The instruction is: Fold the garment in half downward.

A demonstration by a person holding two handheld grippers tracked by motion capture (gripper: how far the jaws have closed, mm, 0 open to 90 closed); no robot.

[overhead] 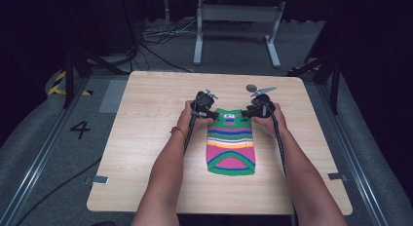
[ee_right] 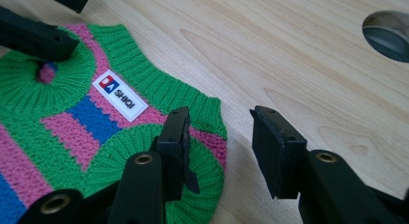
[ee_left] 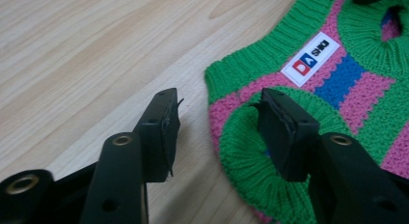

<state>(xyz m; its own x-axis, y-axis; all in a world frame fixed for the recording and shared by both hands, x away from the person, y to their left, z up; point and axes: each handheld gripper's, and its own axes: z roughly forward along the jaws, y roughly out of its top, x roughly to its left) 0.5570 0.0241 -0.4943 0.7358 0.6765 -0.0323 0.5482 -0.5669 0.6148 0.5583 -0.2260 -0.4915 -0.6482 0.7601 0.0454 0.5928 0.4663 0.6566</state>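
Surface [overhead: 146, 138]: pale wood grain, round hole near far edge. Sweater [overhead: 231, 148]: small, ribbed knit, green, pink, blue stripes, lies flat mid-surface, white label by neck. Your left gripper [ee_left: 217, 122] and right gripper [ee_right: 219, 142]: both wide open, empty, each straddling one shoulder corner. Nothing grasped yet; pinch comes next, likely.

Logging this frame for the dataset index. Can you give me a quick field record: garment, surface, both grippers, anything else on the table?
garment: striped knit pet sweater, green, pink, blue, lying flat
label: white patch near collar
surface: light wooden table
left gripper: open, at sweater's left top corner, one jaw over the green armhole rib, nothing gripped
right gripper: open, at right top corner, one jaw over the knit, one over bare wood
other: round hole in tabletop beyond sweater
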